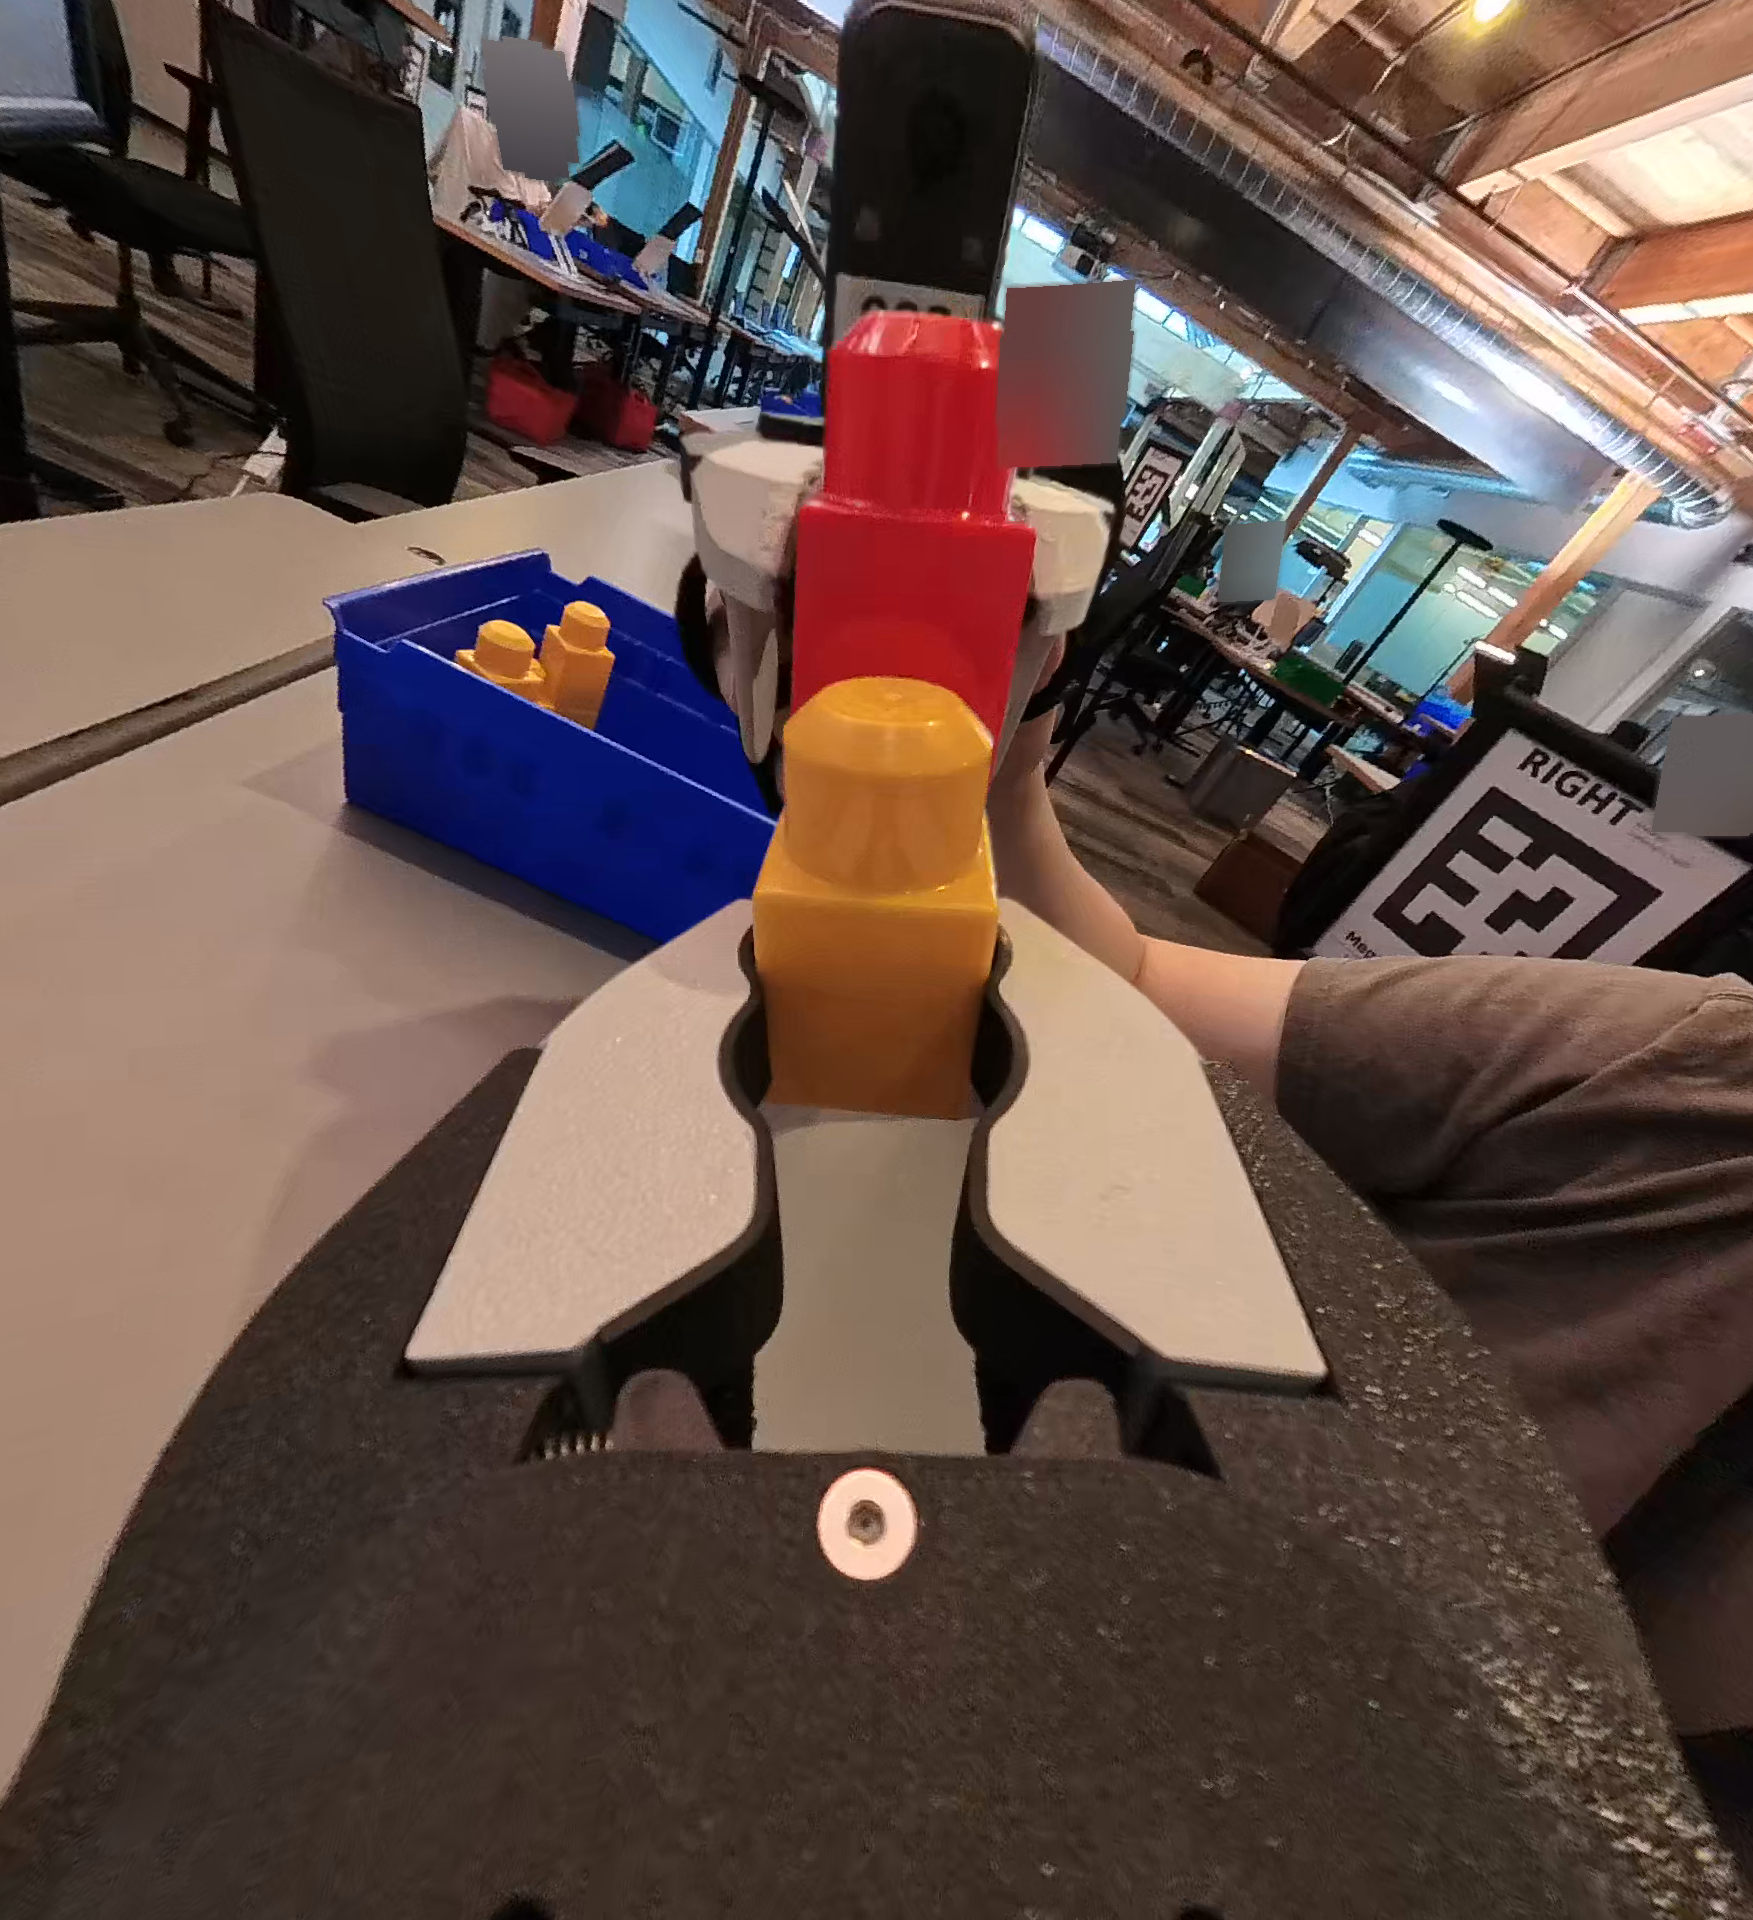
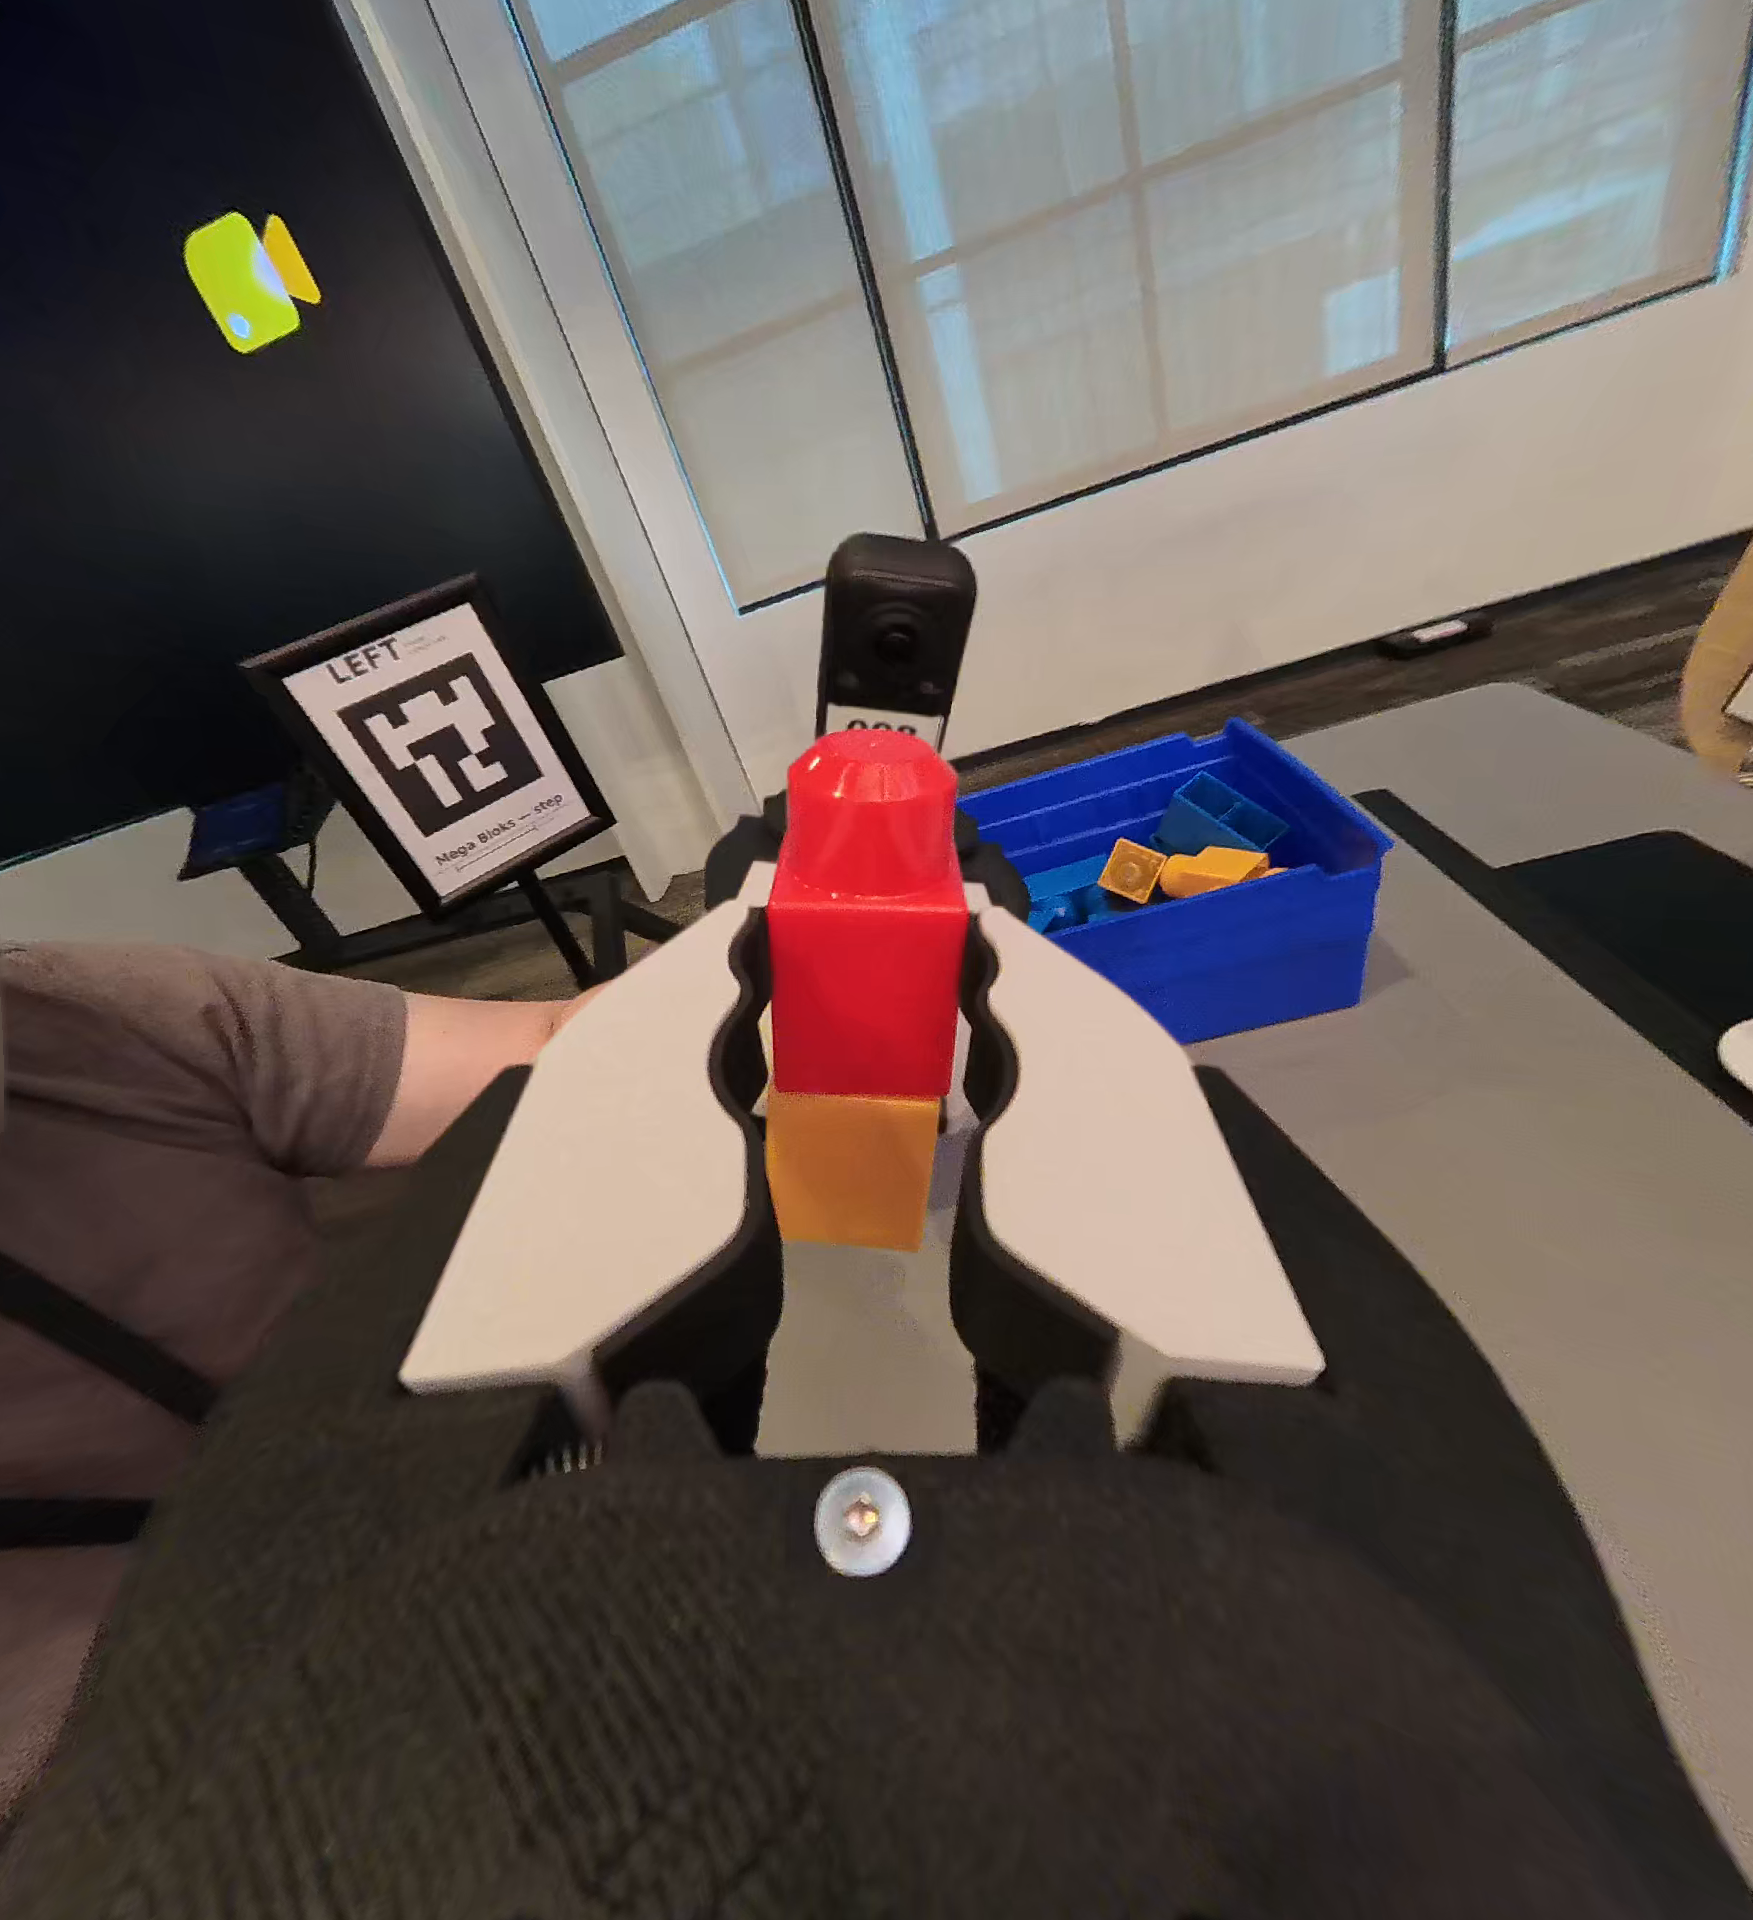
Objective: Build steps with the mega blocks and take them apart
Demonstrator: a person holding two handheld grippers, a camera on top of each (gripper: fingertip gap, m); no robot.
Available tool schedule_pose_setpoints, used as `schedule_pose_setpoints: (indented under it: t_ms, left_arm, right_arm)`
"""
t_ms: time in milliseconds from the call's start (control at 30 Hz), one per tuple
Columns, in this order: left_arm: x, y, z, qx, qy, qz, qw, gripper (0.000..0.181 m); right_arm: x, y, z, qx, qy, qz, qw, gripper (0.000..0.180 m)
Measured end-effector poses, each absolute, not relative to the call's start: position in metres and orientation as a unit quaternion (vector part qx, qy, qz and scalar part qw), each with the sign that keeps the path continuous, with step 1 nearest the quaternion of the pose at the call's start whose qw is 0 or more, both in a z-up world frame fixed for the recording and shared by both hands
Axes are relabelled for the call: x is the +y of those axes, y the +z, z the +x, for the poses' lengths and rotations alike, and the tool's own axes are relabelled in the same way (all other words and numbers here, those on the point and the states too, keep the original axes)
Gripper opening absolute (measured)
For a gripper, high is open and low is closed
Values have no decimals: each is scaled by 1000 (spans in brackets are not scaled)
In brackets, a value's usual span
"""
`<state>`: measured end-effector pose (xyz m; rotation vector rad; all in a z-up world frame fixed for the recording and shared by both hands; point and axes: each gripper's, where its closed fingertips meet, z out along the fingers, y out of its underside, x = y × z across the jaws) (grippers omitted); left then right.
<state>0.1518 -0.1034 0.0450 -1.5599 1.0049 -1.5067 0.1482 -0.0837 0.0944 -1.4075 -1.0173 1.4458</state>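
Left wrist view: my left gripper (image 1: 877,1023) pinched orange block (image 1: 872,997) by its sides, above grey table (image 1: 124,1039). Red block (image 1: 913,582) stood just behind, between far gripper's fingers. Blue bin (image 1: 539,769) lay left on table, orange pieces inside.

Right wrist view: my right gripper (image 2: 864,997) clamped red block (image 2: 864,987), which sat atop orange block (image 2: 851,1169). Blue bin (image 2: 1215,966) right of stack held blue and orange pieces. I could not tell whether the two blocks were fully seated.
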Motion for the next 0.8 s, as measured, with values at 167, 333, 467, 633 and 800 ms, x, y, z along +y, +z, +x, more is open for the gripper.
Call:
schedule_pose_setpoints:
  t_ms: [167,333,467,633,800]
  left_arm:
    - [-101,45,152,385,-584,-611,371,36]
    - [-101,47,150,388,-573,-613,380,36]
    - [-101,47,149,388,-572,-614,381,36]
    - [-100,46,149,386,-571,-618,379,36]
    - [-99,45,148,389,-567,-618,381,36]
  right_arm:
    - [-82,93,148,-398,584,-568,422,36]
    - [-81,94,147,-399,569,-571,437,36]
    - [-82,95,147,-397,564,-572,443,36]
    - [-81,94,146,-394,562,-576,443,36]
    - [-79,93,146,-395,556,-577,449,36]
